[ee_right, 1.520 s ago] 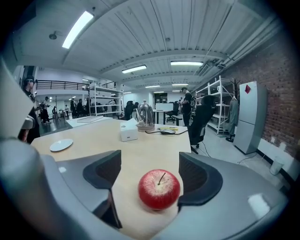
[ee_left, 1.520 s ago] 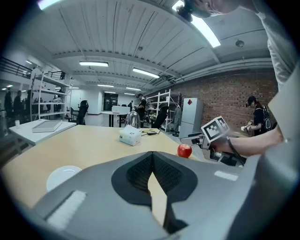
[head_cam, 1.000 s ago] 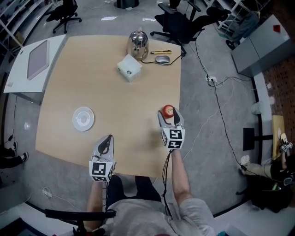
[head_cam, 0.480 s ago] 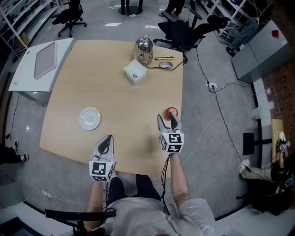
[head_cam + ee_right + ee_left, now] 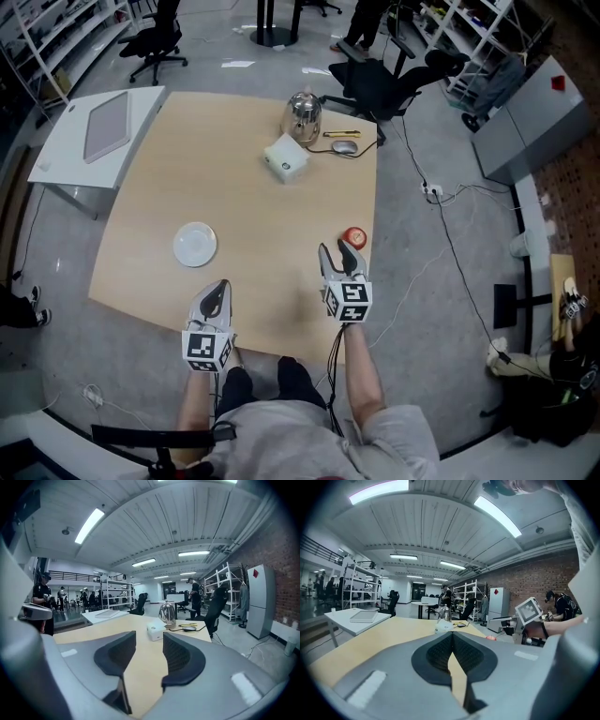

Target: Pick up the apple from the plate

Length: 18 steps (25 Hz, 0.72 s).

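The red apple [image 5: 353,237] lies on the bare wooden table [image 5: 253,206] near its right edge; in the left gripper view the apple [image 5: 490,638] is a small red spot. The white plate [image 5: 195,244] sits empty on the left side of the table. My right gripper [image 5: 339,257] hovers just short of the apple, which lies off its right fingertip. Its jaws have just been closing and still stand apart, and the right gripper [image 5: 149,641] has only table between them. My left gripper [image 5: 217,291] hangs over the near table edge; the left gripper [image 5: 452,637] has its pads touching and holds nothing.
At the far side stand a metal kettle [image 5: 302,111], a white box [image 5: 286,157], a mouse [image 5: 345,146] and a yellow pen [image 5: 338,134]. A white side table [image 5: 98,131] adjoins the left. Office chairs [image 5: 380,80] and floor cables lie beyond the right edge.
The apple was between the right gripper's fingertips; now it rests on the table ahead of them. The right jaws have narrowed. Both grippers have drawn back toward the person.
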Each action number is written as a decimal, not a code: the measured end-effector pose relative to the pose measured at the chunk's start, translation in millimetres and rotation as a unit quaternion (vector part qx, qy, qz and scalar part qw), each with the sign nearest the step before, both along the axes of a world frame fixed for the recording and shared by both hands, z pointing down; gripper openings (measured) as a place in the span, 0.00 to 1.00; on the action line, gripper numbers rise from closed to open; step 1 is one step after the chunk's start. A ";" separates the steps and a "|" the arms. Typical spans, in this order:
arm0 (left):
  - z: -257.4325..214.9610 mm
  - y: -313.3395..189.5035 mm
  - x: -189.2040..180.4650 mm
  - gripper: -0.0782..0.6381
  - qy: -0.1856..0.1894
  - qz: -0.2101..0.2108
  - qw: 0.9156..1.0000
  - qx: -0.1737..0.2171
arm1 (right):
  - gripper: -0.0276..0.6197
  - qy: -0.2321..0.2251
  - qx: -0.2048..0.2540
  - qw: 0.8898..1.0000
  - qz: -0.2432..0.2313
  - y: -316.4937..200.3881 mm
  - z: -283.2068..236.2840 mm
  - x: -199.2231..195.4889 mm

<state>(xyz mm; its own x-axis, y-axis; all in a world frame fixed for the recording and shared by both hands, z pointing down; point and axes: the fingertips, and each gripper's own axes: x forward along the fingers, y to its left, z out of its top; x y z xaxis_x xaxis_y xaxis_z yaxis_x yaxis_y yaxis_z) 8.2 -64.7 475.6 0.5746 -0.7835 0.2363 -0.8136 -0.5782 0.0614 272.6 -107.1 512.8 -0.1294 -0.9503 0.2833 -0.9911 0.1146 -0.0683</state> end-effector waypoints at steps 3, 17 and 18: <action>-4.8 -0.1 -7.3 0.14 0.004 -0.005 1.000 0.004 | 0.30 -0.003 0.009 1.000 -0.008 3.5 -8.1 -13.3; -32.9 9.8 -41.4 0.14 0.014 -0.024 0.999 0.026 | 0.27 -0.005 0.023 0.999 -0.036 30.1 -31.7 -72.9; -34.1 10.5 -45.1 0.14 0.015 -0.026 0.999 0.026 | 0.27 -0.006 0.023 0.999 -0.038 30.9 -32.6 -77.3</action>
